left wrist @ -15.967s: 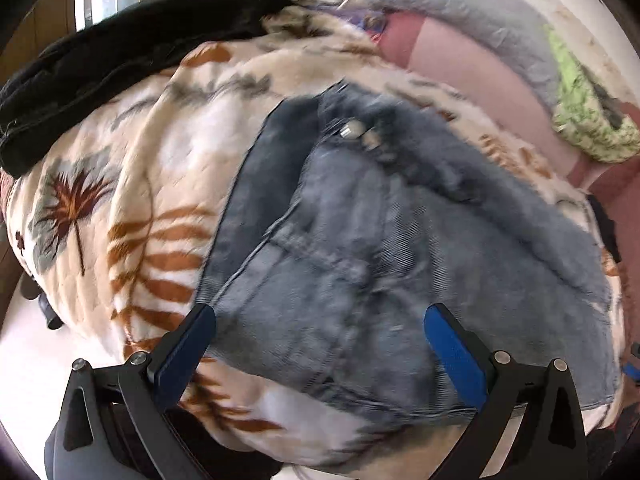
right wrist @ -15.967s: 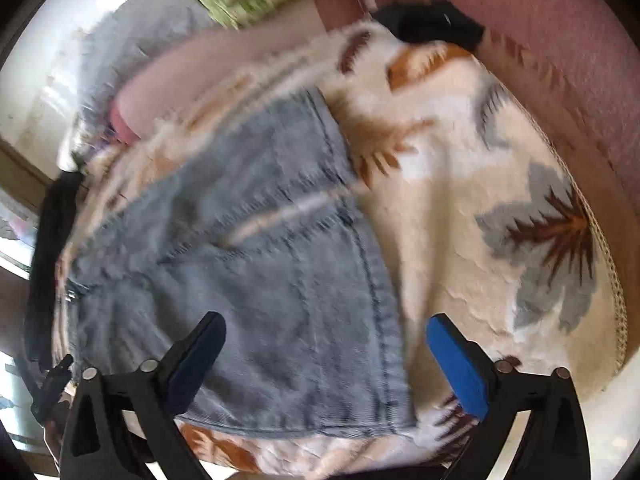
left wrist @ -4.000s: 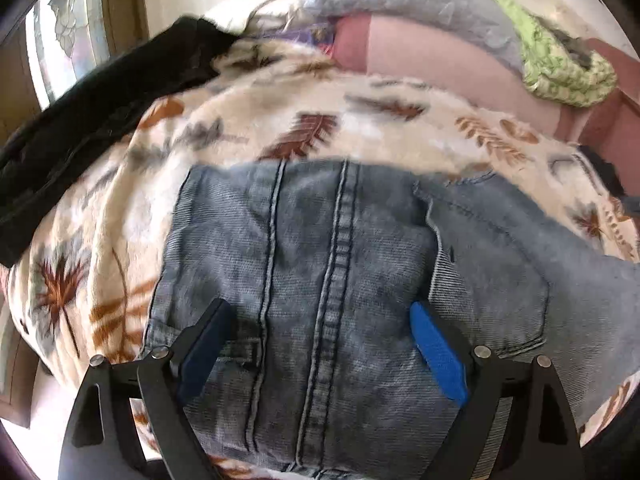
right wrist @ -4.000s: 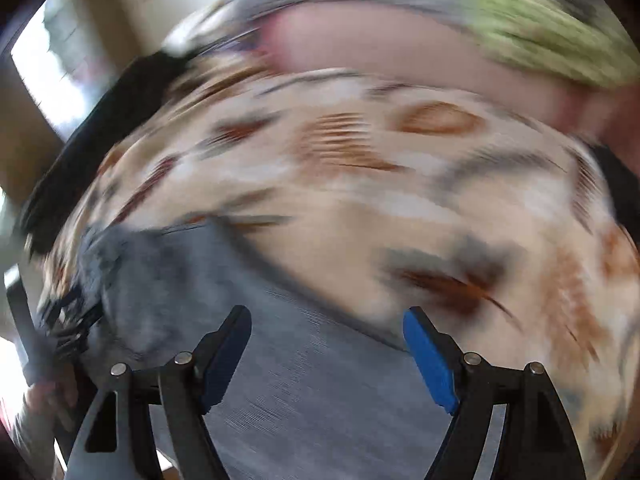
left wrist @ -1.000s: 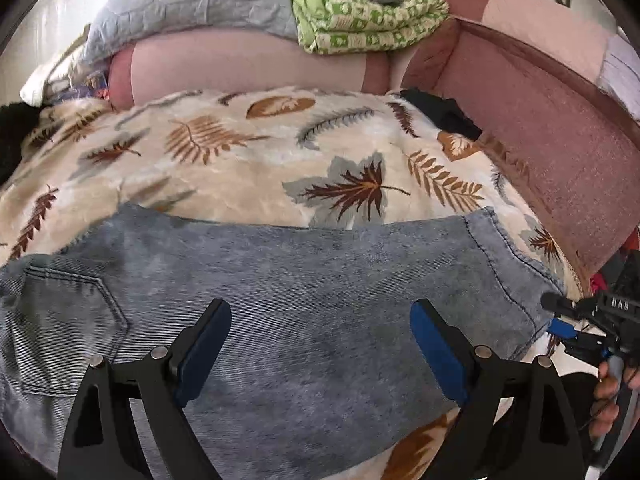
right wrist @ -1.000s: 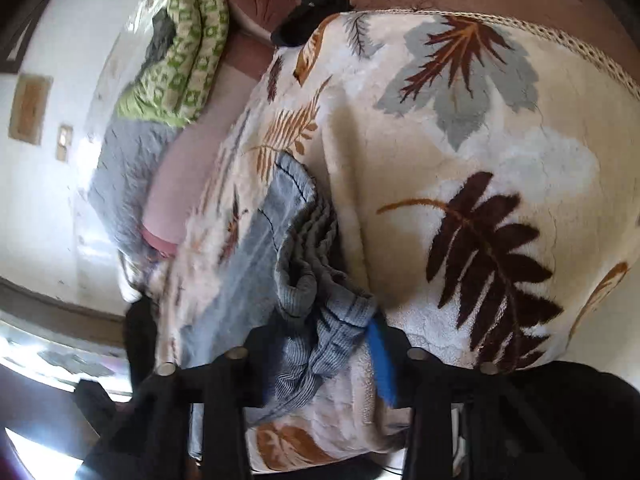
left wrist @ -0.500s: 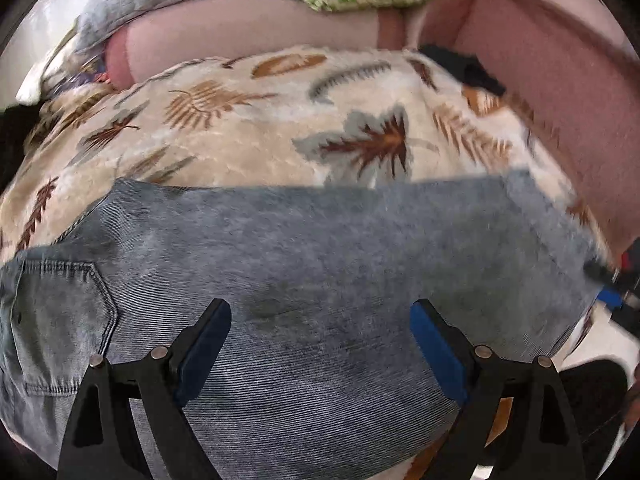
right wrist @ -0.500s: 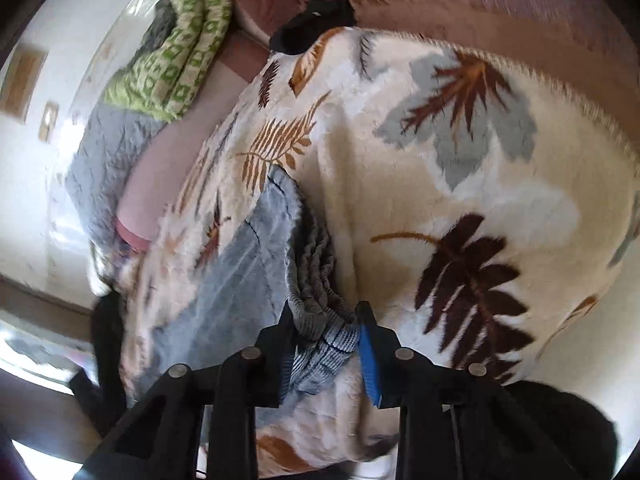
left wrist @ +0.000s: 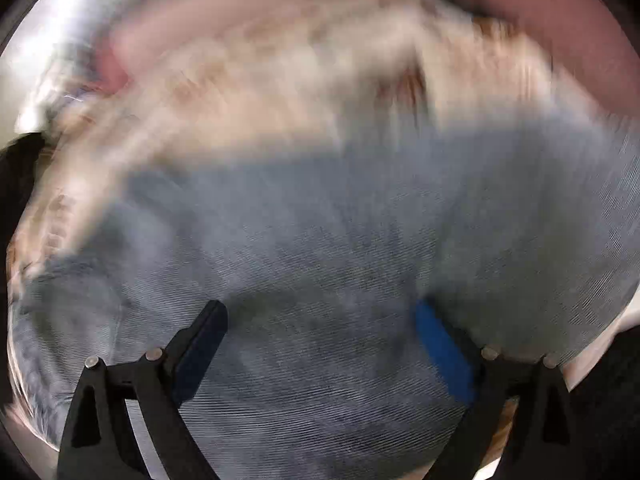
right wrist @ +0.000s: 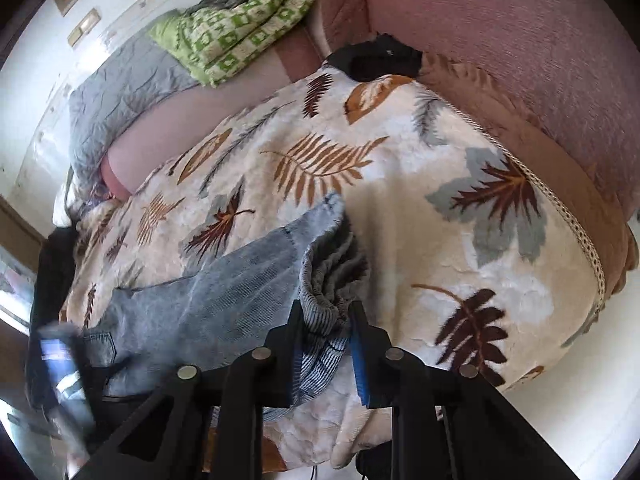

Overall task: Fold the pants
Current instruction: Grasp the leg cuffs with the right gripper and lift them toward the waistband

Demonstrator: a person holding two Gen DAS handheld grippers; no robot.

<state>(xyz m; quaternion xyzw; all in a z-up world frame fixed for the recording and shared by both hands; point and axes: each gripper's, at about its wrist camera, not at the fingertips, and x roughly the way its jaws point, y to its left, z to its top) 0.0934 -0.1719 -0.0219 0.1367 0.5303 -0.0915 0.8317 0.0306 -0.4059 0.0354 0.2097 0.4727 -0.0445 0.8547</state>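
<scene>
Light blue jeans [left wrist: 340,260] lie across a leaf-print blanket [right wrist: 400,168] on a sofa. The left wrist view is blurred by motion. My left gripper [left wrist: 320,312] hovers close over the middle of the jeans, its jaws opening wide with only flat denim under them and nothing gripped. My right gripper [right wrist: 326,312] is closing on the bunched leg hem [right wrist: 324,280] of the jeans [right wrist: 224,292]; both pads press the gathered cuff, which is raised off the blanket. The other gripper [right wrist: 60,360] is a blur at the lower left of the right wrist view.
A pink sofa back [right wrist: 520,40] runs behind the blanket. On it lie a green checked blanket [right wrist: 240,28] and a grey quilt [right wrist: 120,92]. A small black item [right wrist: 376,58] sits in the corner. A dark garment [right wrist: 52,272] lies at the left end.
My right jaws narrowed onto the bunched hem and lifted it. My left gripper dropped closer to the denim, tilted, and its jaws spread wider; its view has gone blurred.
</scene>
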